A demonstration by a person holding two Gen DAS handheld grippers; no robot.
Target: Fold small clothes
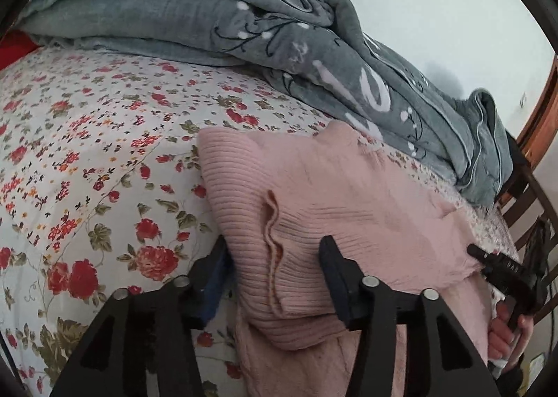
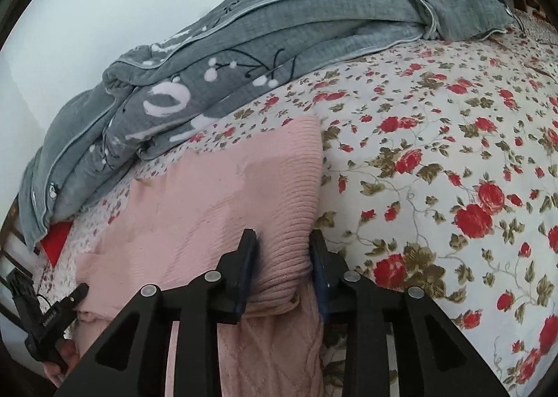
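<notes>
A pink ribbed knit garment (image 1: 314, 188) lies folded on the floral bedsheet (image 1: 87, 153). My left gripper (image 1: 275, 257) straddles its ribbed near corner, jaws wide apart with the cloth bulging between them. My right gripper (image 2: 282, 250) is closed on the ribbed edge of the same garment (image 2: 209, 195), the cloth bunched between its fingers. The other gripper (image 1: 502, 264) shows in the left wrist view at the garment's right edge, held by a hand. The other gripper (image 2: 62, 306) also shows in the right wrist view at the lower left.
A grey patterned quilt (image 1: 279, 31) lies bunched along the far side of the bed by the wall; it also shows in the right wrist view (image 2: 244, 48). A dark wooden bed frame (image 1: 530, 195) stands at the right. A red item (image 2: 55, 240) peeks out under the quilt.
</notes>
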